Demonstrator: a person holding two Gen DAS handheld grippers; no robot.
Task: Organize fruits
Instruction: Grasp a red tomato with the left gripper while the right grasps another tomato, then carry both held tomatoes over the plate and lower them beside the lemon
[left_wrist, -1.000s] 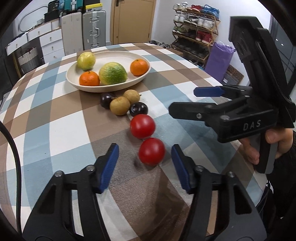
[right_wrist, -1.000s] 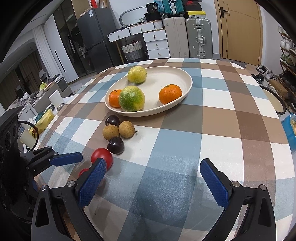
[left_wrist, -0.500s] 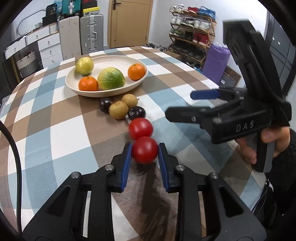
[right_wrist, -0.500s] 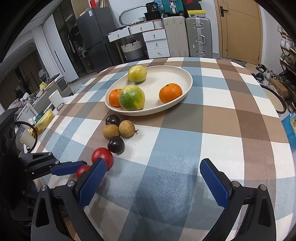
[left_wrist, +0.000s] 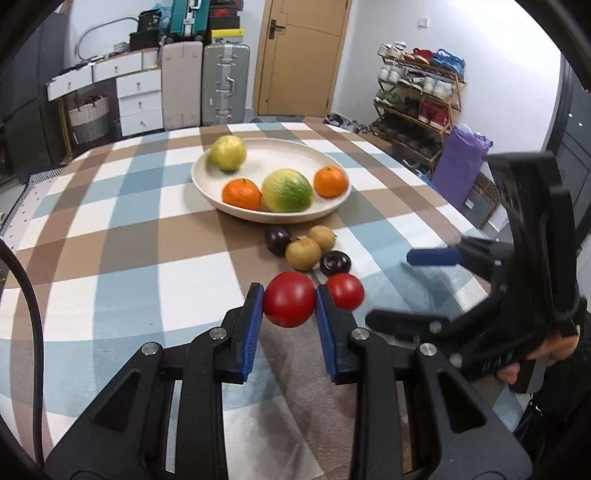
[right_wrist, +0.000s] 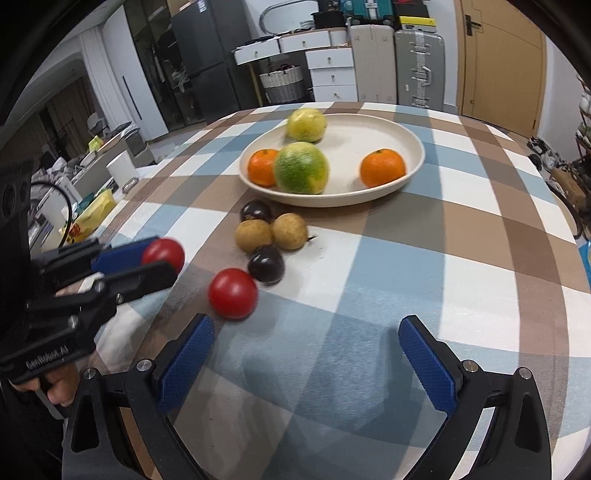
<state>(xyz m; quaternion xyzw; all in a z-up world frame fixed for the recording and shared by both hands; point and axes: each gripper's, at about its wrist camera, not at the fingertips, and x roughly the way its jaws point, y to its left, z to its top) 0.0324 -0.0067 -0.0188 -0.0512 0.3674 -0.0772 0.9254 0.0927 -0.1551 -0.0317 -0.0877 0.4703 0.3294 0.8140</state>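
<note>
My left gripper (left_wrist: 289, 306) is shut on a red tomato (left_wrist: 289, 304), held just above the checked tablecloth; the same tomato (right_wrist: 164, 254) shows between the blue pads in the right wrist view. A second red tomato (right_wrist: 232, 293) lies on the cloth just ahead of my right gripper (right_wrist: 306, 363), which is open and empty. Beyond it sit two dark plums (right_wrist: 266, 264) (right_wrist: 255, 210) and two brown round fruits (right_wrist: 255, 235) (right_wrist: 290, 231). The cream plate (right_wrist: 413, 142) holds two oranges, a green-yellow citrus (right_wrist: 301, 168) and a yellow fruit.
The round table's edge (left_wrist: 458, 210) curves off at the right, with a shoe rack (left_wrist: 417, 92) and purple bag beyond. Suitcases and white drawers stand by the far wall. A hand (right_wrist: 59, 387) holds the left gripper's handle at the lower left.
My left gripper closed on the nearer tomato and lifted it off the cloth, moving toward the plate. My right gripper shifted closer to the other tomato, staying open.
</note>
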